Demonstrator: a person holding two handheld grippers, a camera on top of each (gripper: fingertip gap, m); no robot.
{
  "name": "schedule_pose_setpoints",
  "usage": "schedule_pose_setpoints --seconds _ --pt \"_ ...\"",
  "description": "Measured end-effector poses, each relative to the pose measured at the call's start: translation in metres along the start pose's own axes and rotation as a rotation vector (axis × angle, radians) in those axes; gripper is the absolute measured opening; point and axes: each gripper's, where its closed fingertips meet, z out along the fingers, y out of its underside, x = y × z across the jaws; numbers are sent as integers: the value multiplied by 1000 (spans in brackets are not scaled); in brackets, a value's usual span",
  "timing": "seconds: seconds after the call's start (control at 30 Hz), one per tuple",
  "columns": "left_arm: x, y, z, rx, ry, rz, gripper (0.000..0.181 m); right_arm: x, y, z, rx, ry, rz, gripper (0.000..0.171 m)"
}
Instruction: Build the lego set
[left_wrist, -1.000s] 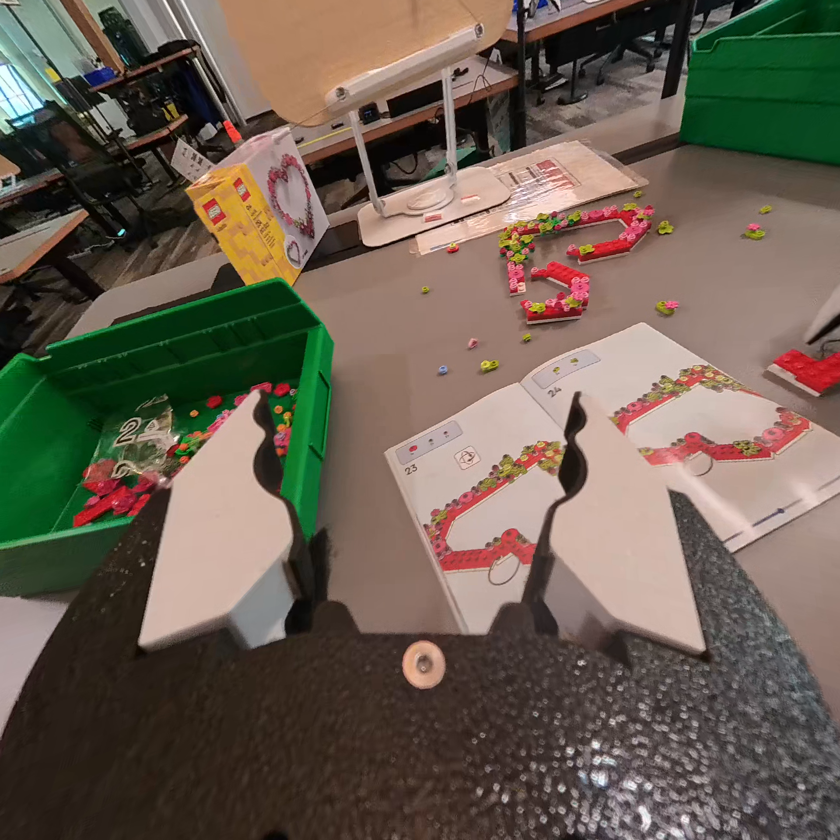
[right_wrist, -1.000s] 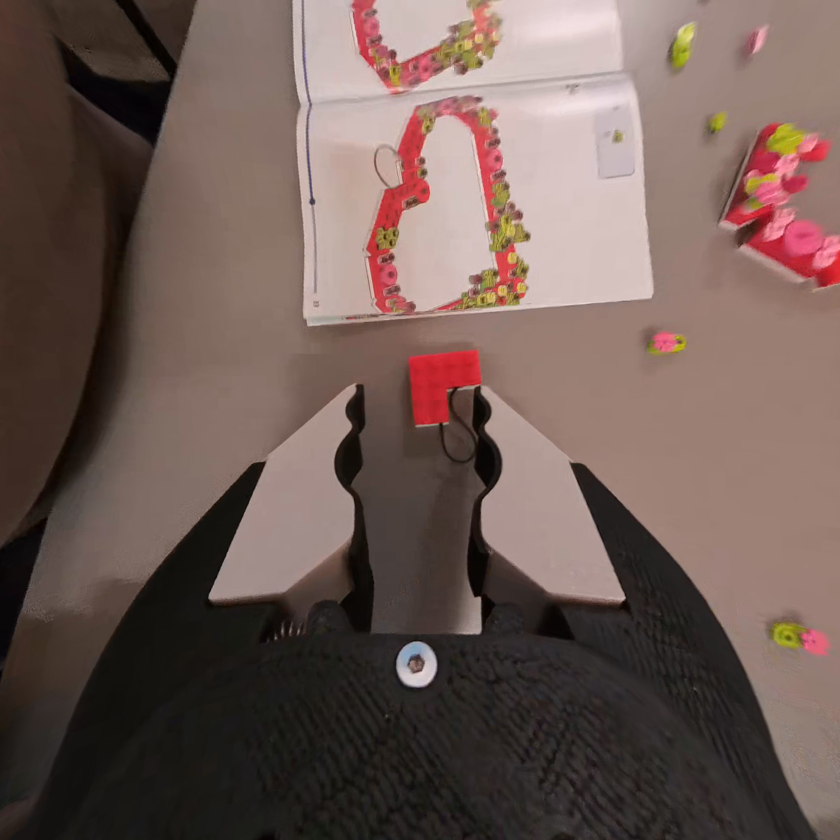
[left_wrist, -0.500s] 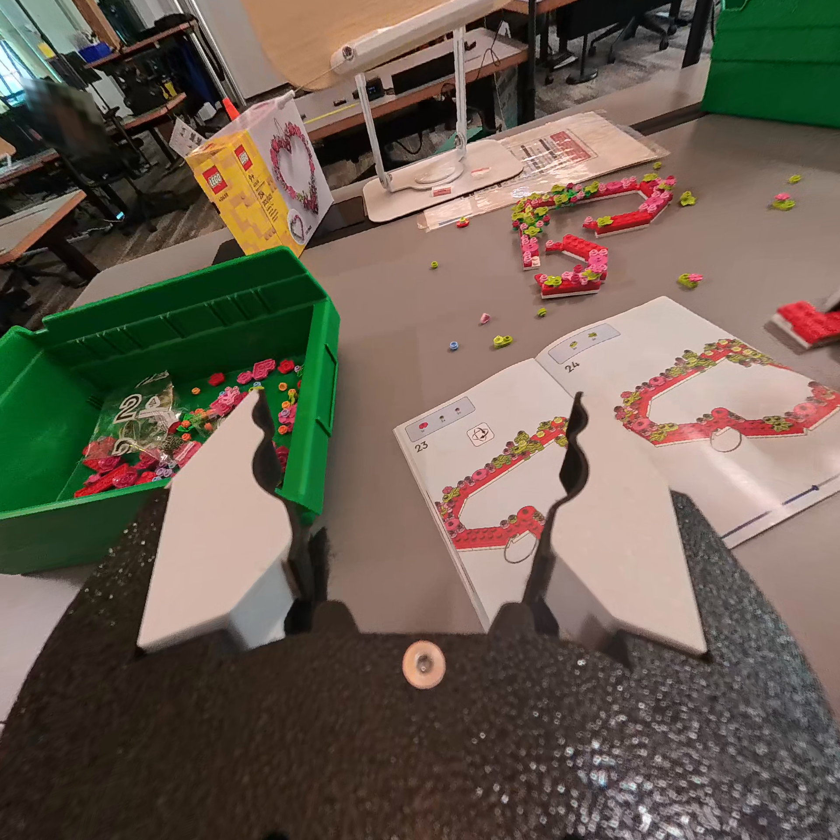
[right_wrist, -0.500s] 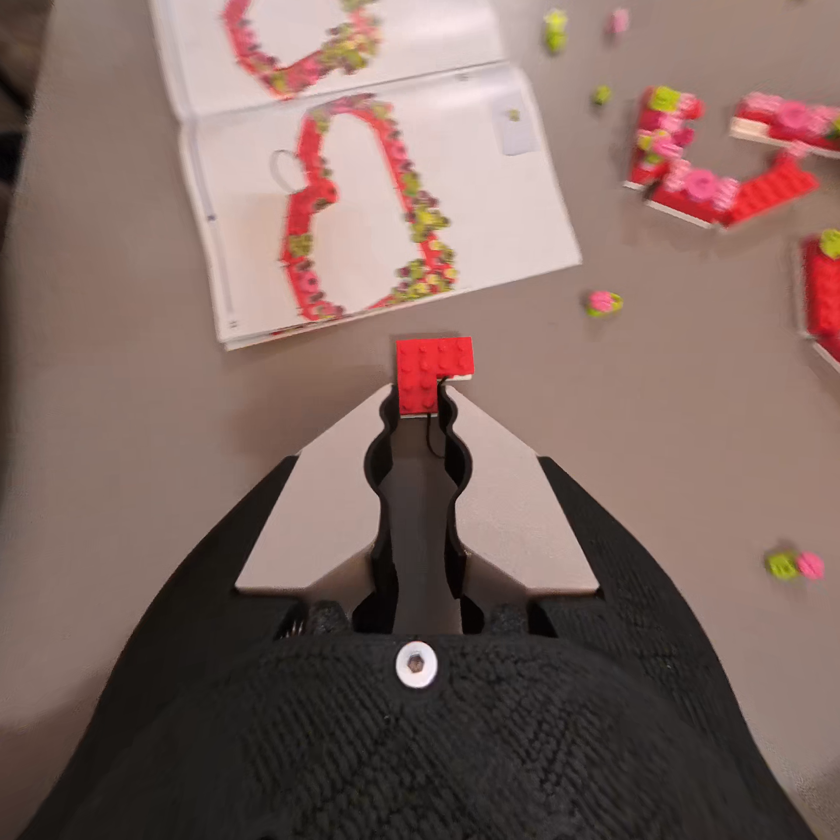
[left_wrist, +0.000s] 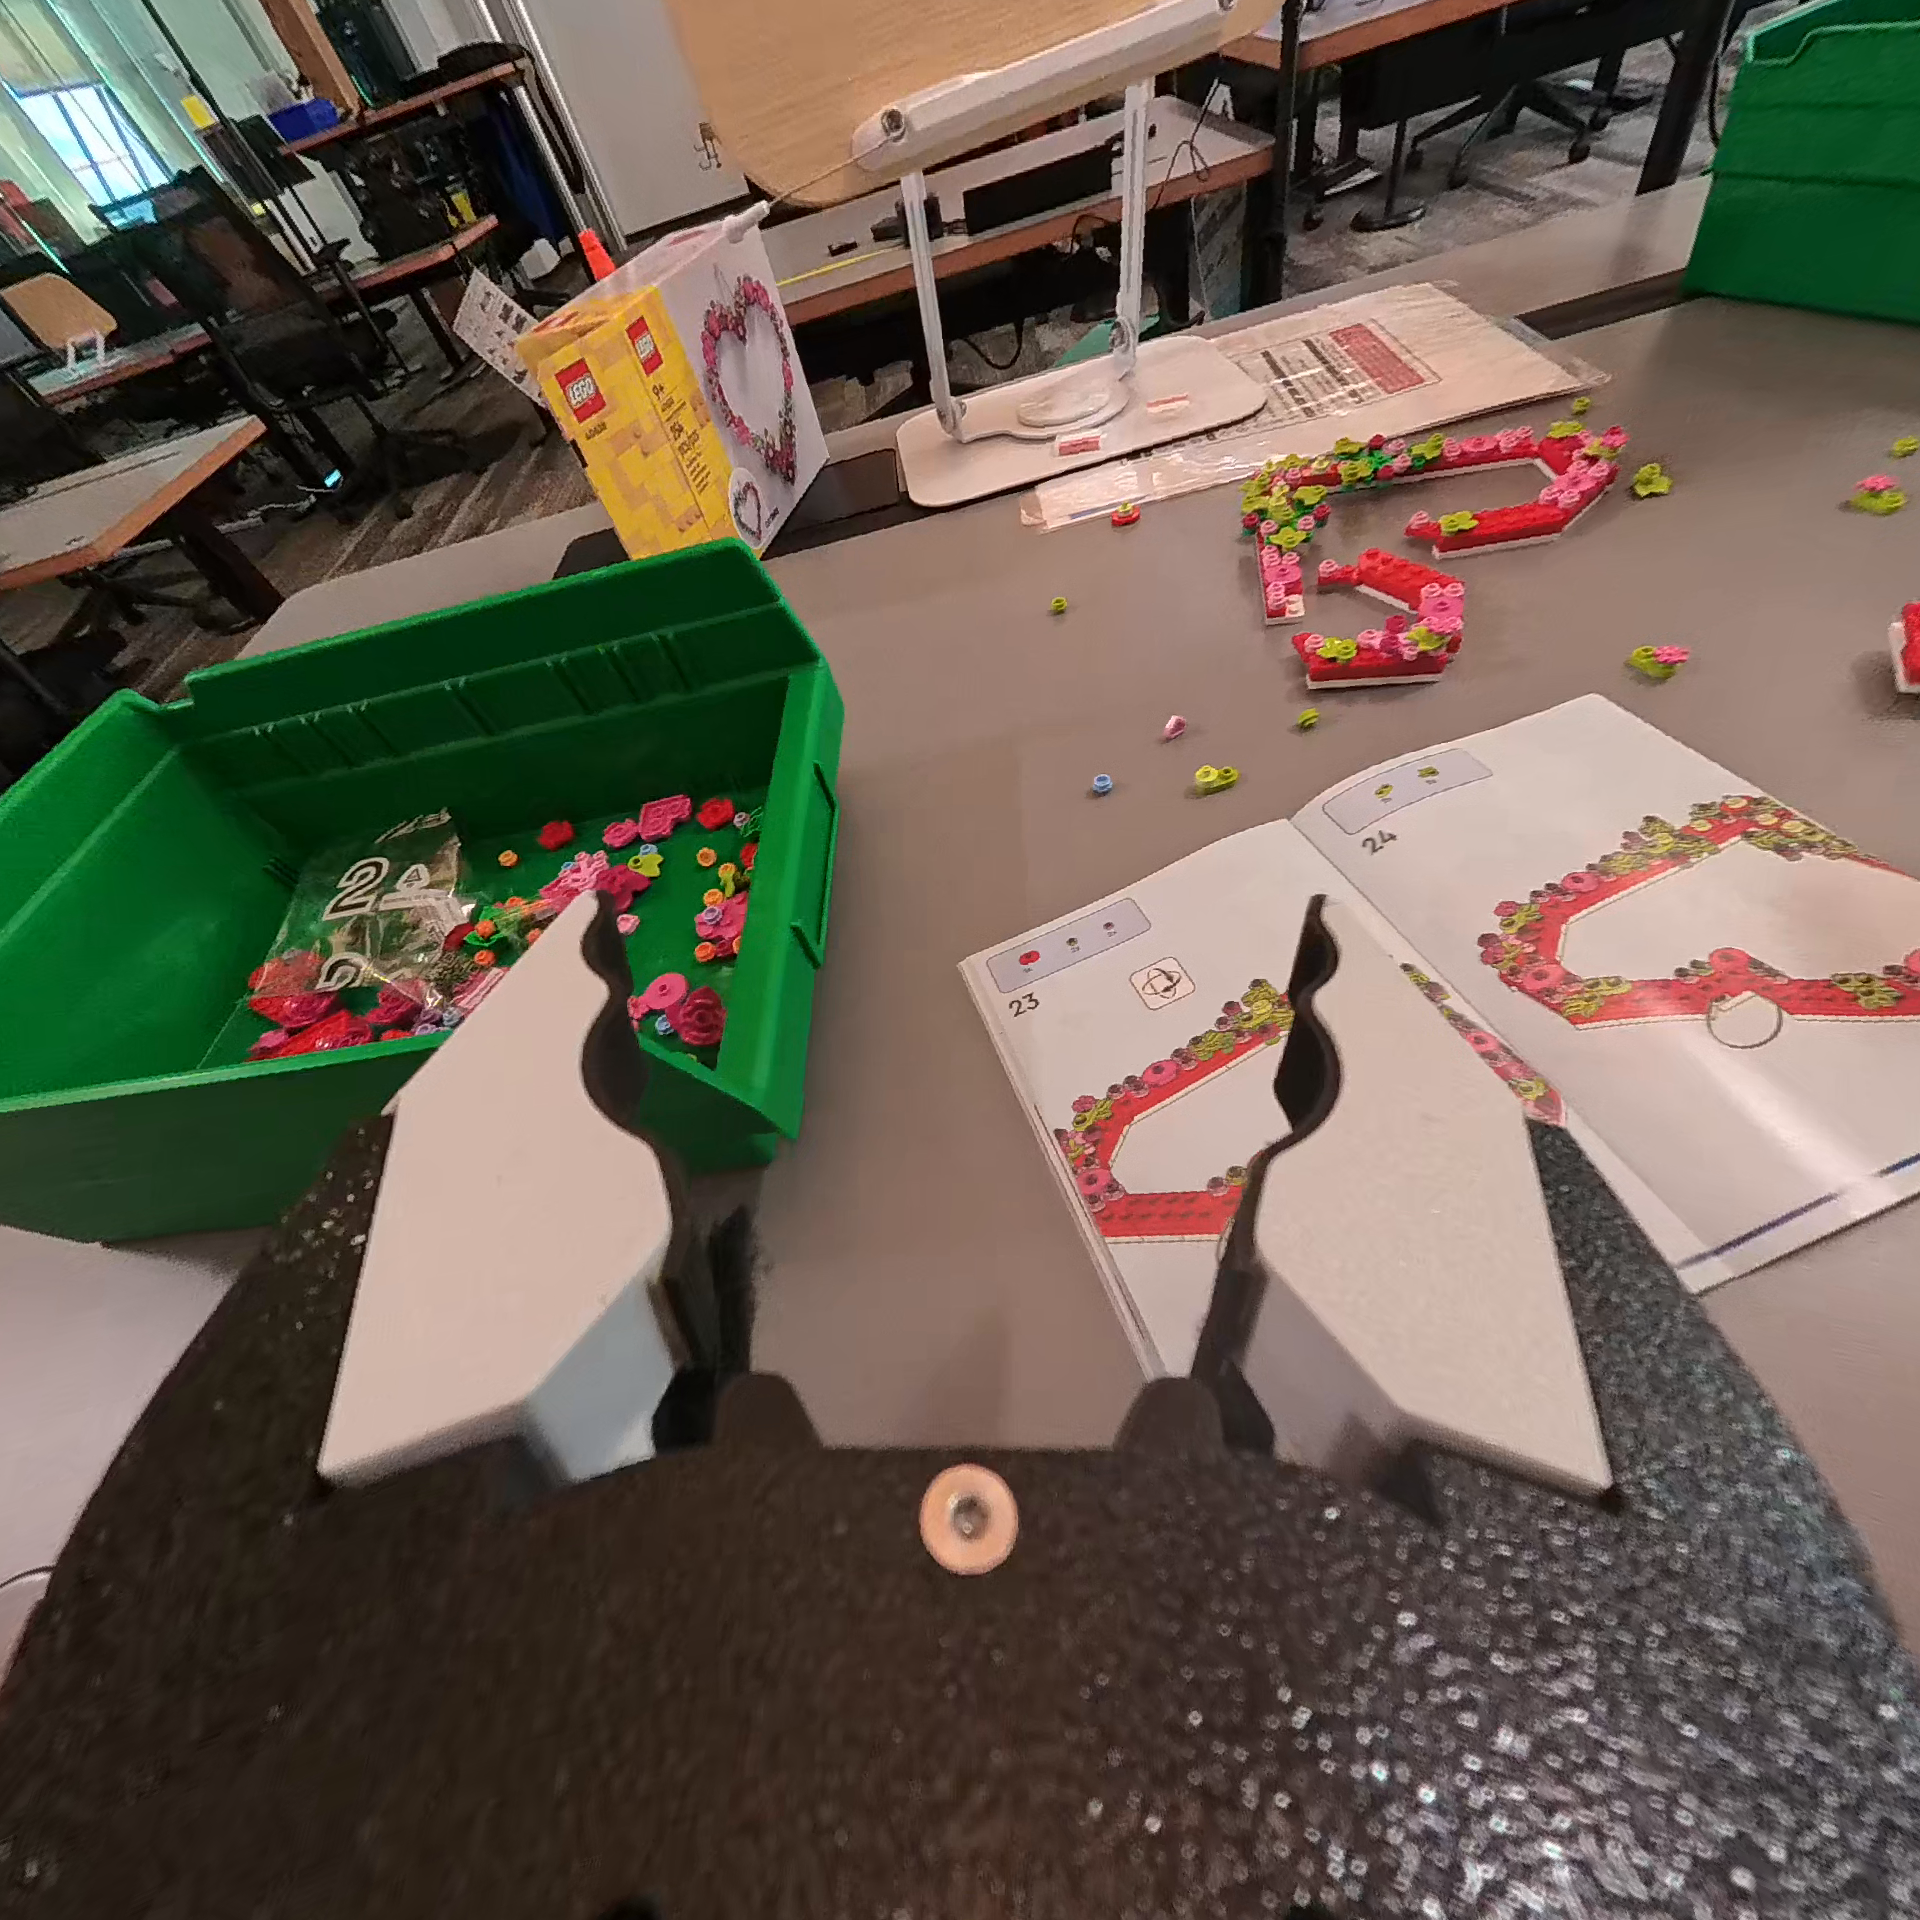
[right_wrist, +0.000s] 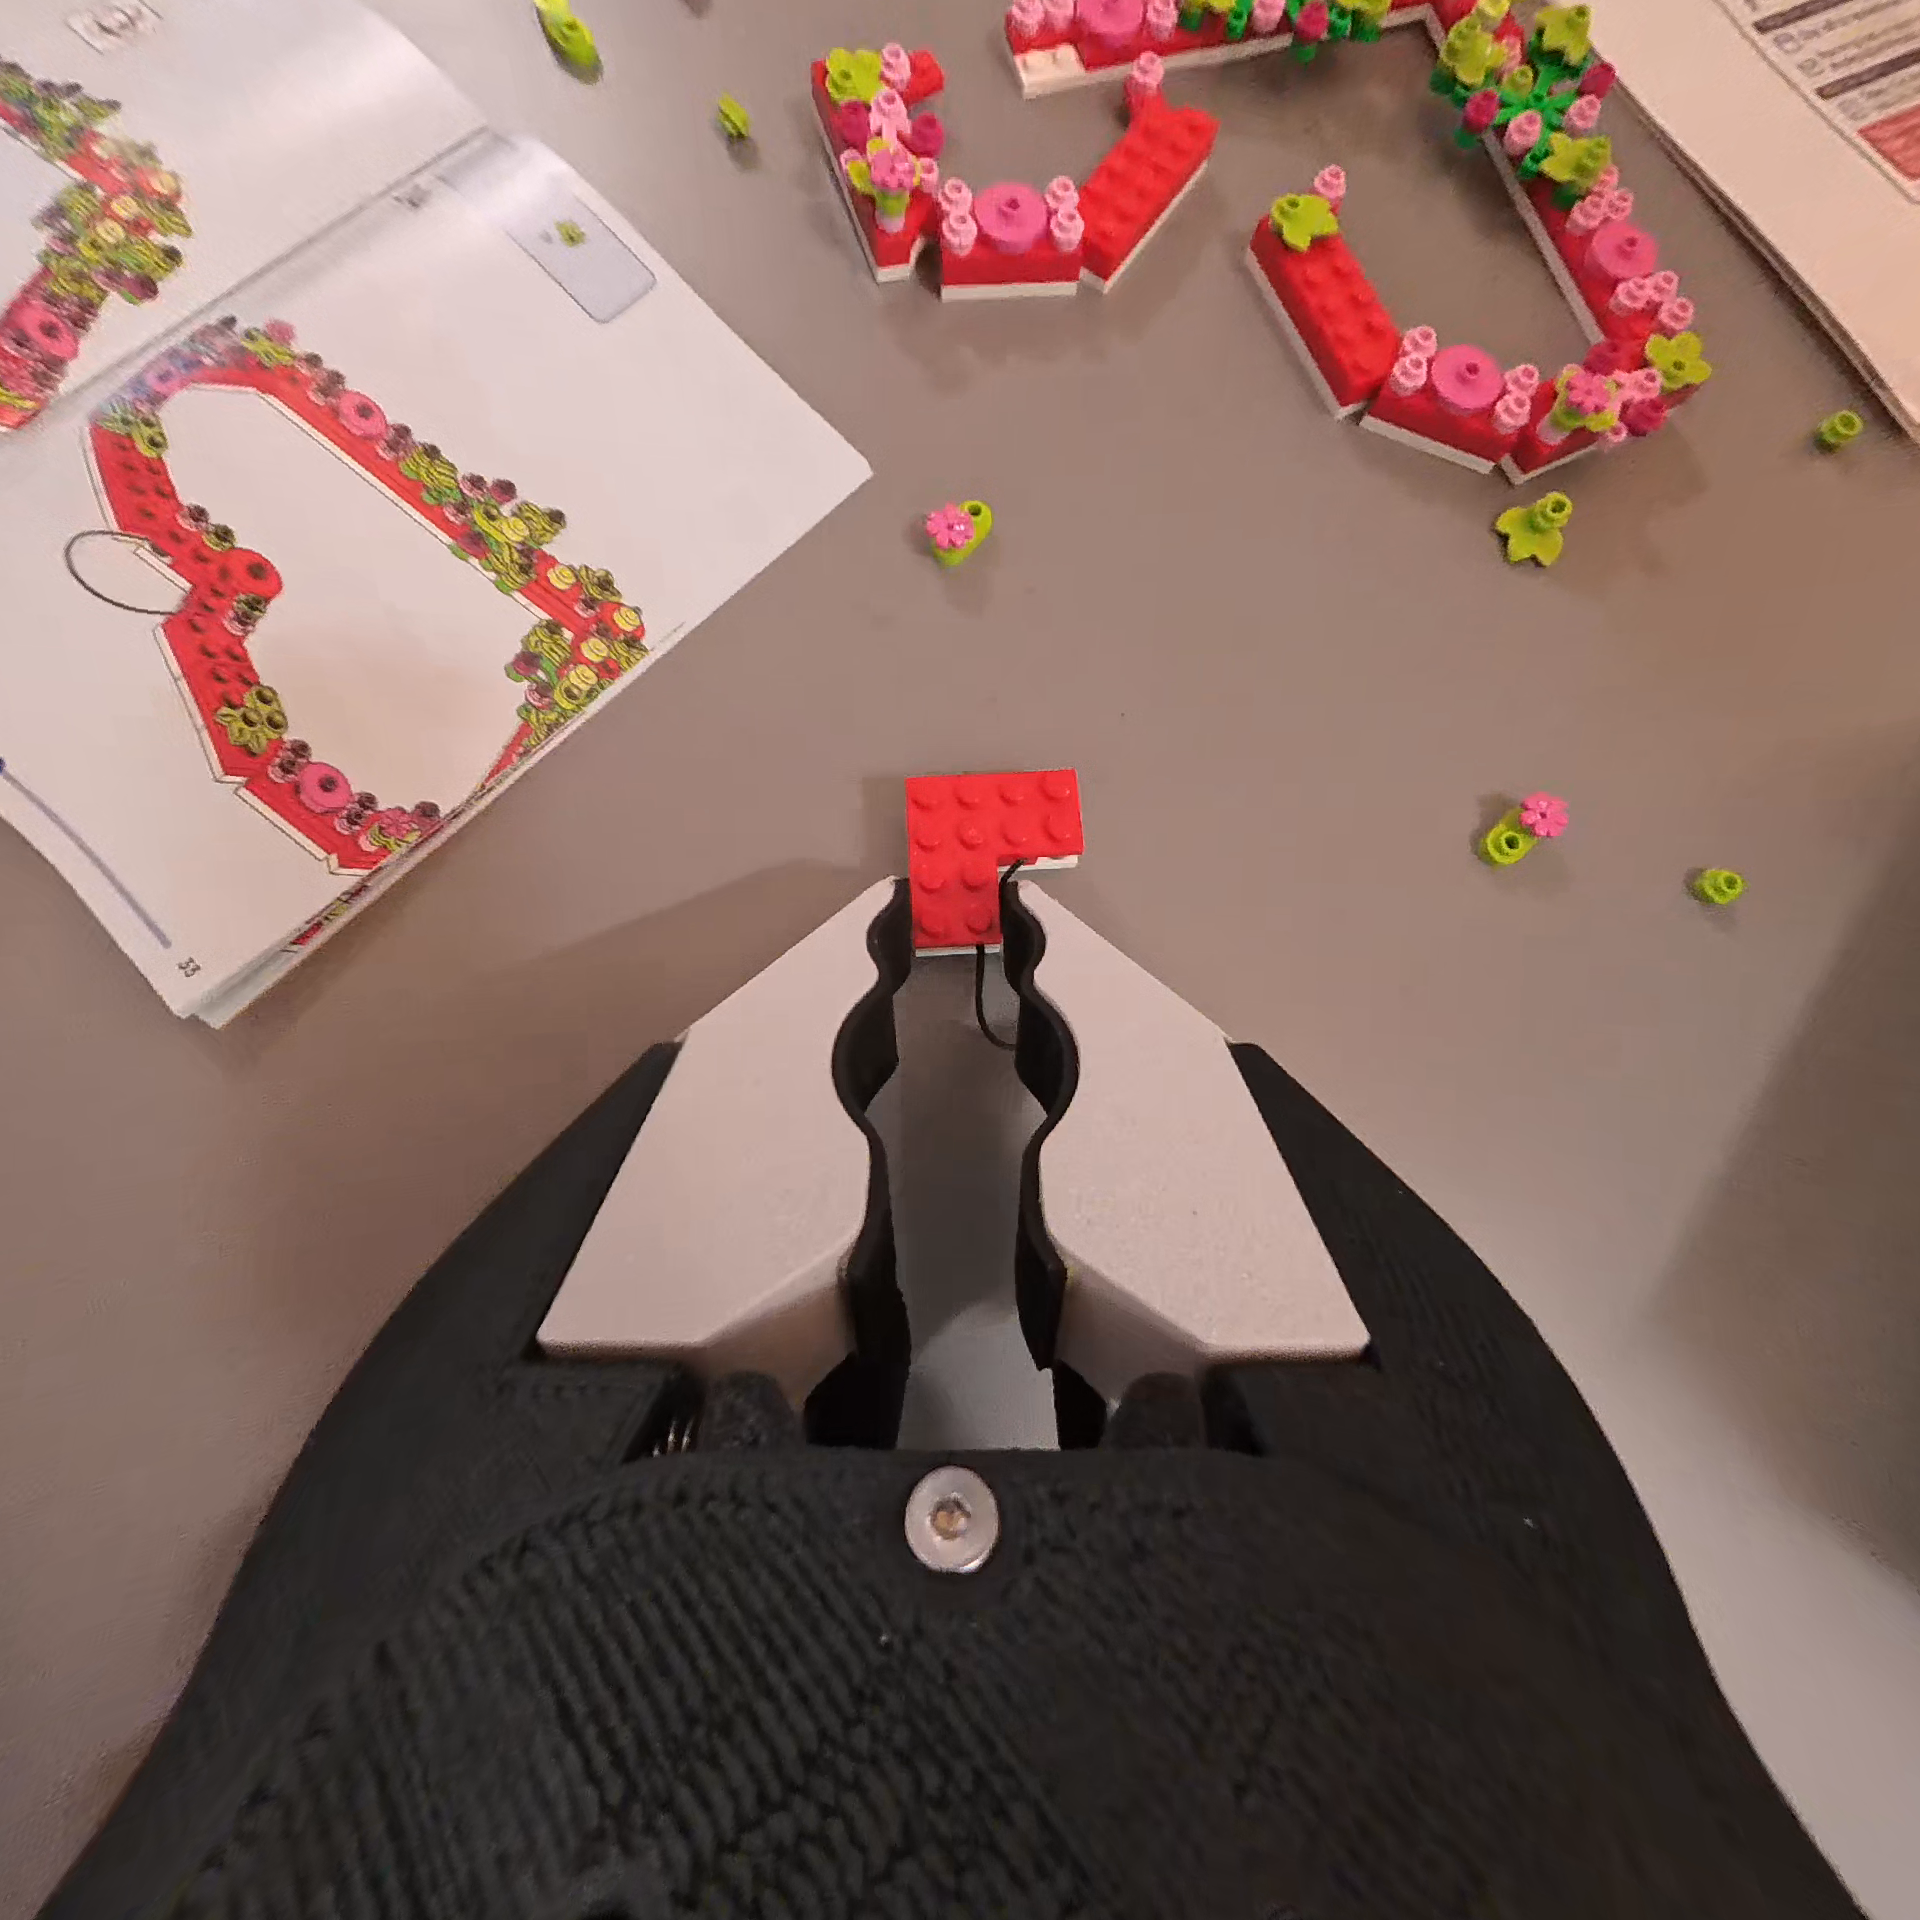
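My right gripper (right_wrist: 956, 904) is shut on a red L-shaped brick piece (right_wrist: 987, 847) with a white underside and a thin black string hanging from it, held above the grey table. Two partly built red heart sections with pink and lime flowers lie ahead: a small one (right_wrist: 1013, 208) and a larger curved one (right_wrist: 1496, 312). They also show in the left wrist view (left_wrist: 1382, 634) (left_wrist: 1455, 488). My left gripper (left_wrist: 956, 925) is open and empty, hovering between the green bin (left_wrist: 800, 810) and the open instruction booklet (left_wrist: 1621, 997).
The bin holds loose red and pink pieces and a clear numbered bag (left_wrist: 384, 914). Small flower pieces (right_wrist: 958, 530) (right_wrist: 1522, 829) are scattered on the table. A yellow set box (left_wrist: 665, 416), a white lamp base (left_wrist: 1081, 416) and a paper sheet (left_wrist: 1403, 358) stand at the back.
My right gripper closed on the red L-shaped piece and carried it toward the built heart sections. My left gripper drew back and rose slightly, staying open.
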Motion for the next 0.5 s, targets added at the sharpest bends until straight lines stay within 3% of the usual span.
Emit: schedule_pose_setpoints --seconds 0.37,0.5 --pt "-7 1 -3 6 -8 -10 124 -11 3 4 -10 -85 -4 15" --pt "-6 1 -2 5 0 -13 124 -14 3 3 -3 -109 41 29"
